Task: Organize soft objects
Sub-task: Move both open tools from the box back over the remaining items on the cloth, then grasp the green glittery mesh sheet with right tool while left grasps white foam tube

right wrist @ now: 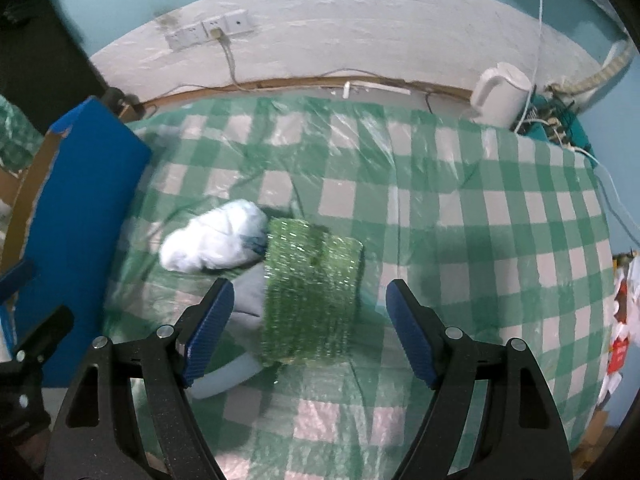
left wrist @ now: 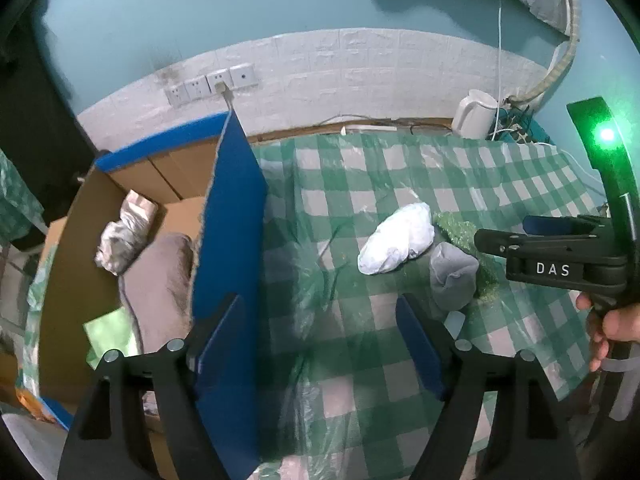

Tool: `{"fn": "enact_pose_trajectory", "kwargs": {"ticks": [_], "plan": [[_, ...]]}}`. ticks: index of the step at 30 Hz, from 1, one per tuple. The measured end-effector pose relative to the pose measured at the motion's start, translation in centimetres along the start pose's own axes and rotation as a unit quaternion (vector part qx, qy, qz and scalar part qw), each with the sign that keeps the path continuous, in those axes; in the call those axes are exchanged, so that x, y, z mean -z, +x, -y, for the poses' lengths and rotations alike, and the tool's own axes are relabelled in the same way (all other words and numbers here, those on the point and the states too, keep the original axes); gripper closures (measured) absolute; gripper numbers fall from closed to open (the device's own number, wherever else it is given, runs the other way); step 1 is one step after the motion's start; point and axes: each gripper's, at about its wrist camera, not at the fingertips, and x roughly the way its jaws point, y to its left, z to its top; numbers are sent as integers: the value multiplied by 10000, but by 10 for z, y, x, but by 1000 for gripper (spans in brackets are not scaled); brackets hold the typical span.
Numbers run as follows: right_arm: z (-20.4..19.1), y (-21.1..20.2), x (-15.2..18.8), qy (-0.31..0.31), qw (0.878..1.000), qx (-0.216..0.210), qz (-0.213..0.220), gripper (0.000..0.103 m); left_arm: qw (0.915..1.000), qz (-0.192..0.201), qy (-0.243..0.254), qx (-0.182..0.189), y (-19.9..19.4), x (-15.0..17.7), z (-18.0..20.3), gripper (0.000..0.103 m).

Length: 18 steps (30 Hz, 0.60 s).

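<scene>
On the green checked tablecloth lie a white soft bundle [left wrist: 396, 244] [right wrist: 216, 242], a grey sock-like piece [left wrist: 454, 278] [right wrist: 244, 296] and a glittery green scrubber pad [right wrist: 312, 296] [left wrist: 460, 228]. My right gripper [right wrist: 310, 312] is open, its jaws standing either side of the green pad just above it. My left gripper [left wrist: 320, 320] is open and empty, over the cloth beside the blue wall of a cardboard box [left wrist: 232, 200]. In the box lie a grey cloth [left wrist: 156, 280], a crumpled pale bundle [left wrist: 124, 232] and a green piece [left wrist: 108, 336].
A white kettle [left wrist: 476, 114] [right wrist: 502, 94] stands at the table's back right beside a tangle of cables [right wrist: 556, 120]. Wall sockets [left wrist: 212, 82] are on the white wall behind. The box's blue side [right wrist: 84, 208] borders the cloth on the left.
</scene>
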Motion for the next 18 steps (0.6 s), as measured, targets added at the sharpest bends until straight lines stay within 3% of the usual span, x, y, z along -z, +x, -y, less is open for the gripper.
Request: {"fn": "enact_pose_trajectory", "kwargs": {"ticks": [12,15,18], "plan": [[16,35,-8,368,9992,-55,-161,25,9996,-259,12,94,25,-1,10,23],[16,43,-9,405,9989,-19,-227,25,9997,-182,113,-109,33,-3,16,16],[18,51,-9,465,9984,51,-322,25,9993,-140,205,-280,38,-6,21,15]]}}
